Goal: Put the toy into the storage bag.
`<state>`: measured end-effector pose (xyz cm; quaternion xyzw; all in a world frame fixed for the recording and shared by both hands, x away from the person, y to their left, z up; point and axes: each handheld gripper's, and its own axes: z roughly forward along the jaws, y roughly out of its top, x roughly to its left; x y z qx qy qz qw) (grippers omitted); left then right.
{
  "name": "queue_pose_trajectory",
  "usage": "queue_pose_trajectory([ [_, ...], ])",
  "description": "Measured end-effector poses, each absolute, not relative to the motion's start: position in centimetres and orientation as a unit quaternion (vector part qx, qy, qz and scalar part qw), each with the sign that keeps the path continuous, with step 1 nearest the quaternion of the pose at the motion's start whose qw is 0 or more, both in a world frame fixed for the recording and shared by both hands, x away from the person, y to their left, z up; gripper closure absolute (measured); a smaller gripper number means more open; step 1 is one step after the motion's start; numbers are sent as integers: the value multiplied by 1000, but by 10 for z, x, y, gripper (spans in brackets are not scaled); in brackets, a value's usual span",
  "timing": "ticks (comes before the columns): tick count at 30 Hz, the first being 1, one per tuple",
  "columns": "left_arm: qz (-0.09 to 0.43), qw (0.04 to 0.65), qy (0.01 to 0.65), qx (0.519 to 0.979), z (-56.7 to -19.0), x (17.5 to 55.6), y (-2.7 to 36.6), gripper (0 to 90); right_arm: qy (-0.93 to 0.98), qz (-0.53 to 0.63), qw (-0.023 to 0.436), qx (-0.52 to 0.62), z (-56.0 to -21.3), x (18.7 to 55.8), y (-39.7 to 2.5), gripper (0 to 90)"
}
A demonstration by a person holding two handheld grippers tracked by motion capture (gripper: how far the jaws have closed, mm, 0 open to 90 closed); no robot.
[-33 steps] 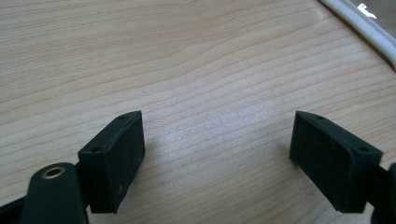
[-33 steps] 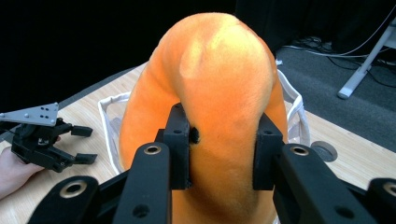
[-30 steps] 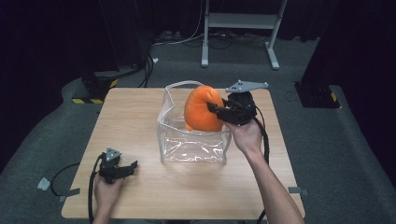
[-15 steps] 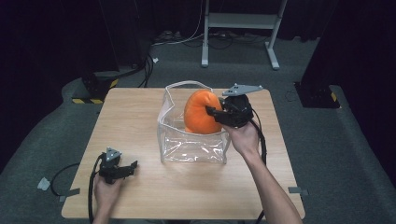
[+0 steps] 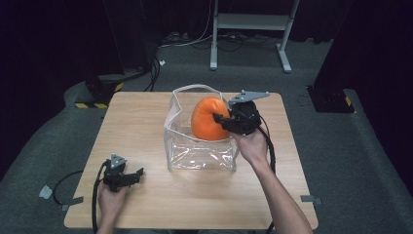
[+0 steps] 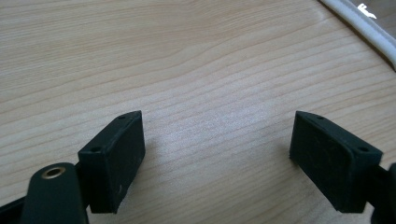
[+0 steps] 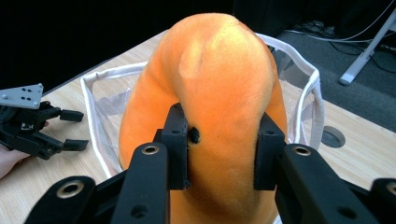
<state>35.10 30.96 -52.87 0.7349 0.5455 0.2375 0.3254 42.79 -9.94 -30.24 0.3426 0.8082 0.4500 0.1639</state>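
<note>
A soft orange plush thing is partly down inside a clear plastic bag with a white rim, which stands on the middle of the wooden table. My right gripper is shut on the plush from its right side, jaws pressing into the fabric. My left gripper rests low over the table near the front left corner, open with bare wood between its jaws. The right gripper view catches the left gripper off to the left.
Beyond the table lie grey floor, cables and a white metal stand. A round hole sits in the tabletop past the bag. Bare wood runs left of and in front of the bag.
My right gripper has lowered the orange plush a little deeper into the bag. The left gripper has stayed where it was.
</note>
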Motion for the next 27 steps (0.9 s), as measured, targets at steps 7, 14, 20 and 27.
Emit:
queue_pose_trajectory([
  [7, 237, 326, 546, 735, -529, 351, 310, 182, 808, 448, 160, 348, -308, 430, -100, 654],
  [14, 237, 326, 546, 735, -529, 351, 310, 182, 810, 442, 157, 351, -313, 433, -99, 652],
  [20, 237, 326, 545, 735, -529, 351, 310, 182, 816, 430, 161, 350, -316, 435, -96, 644],
  [27, 237, 326, 546, 735, -529, 351, 310, 182, 818, 421, 163, 355, -323, 437, -93, 640],
])
